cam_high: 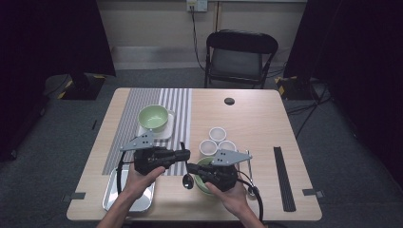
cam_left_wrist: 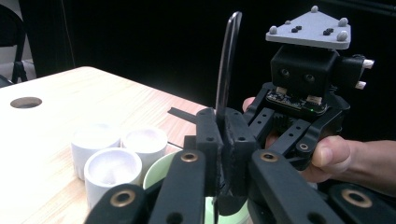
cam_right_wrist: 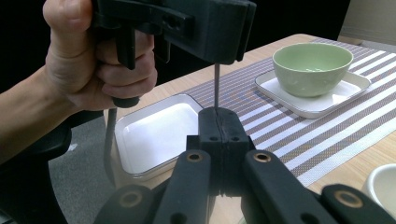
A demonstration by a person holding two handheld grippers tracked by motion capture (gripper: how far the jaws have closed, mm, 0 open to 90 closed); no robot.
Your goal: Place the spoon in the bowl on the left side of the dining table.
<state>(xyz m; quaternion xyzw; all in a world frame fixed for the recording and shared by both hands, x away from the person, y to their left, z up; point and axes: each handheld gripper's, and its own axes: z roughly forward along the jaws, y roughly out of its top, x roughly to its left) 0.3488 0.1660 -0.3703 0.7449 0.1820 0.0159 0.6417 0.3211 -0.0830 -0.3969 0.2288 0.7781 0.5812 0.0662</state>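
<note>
Spoon pinched by both grippers (handle upright).

Two black hand-held tools, left tool and right tool, each topped with a grey three-cornered plate studded with small grey knobs and black dots. Blocky black housing under the plate, with two round sockets on its face and white connectors at the side. Jaw links black, pinned with brass-coloured rivets; small dark screw holes in the flat pads. Black cable trailing from each. Bare forearms, no sleeves.
</note>
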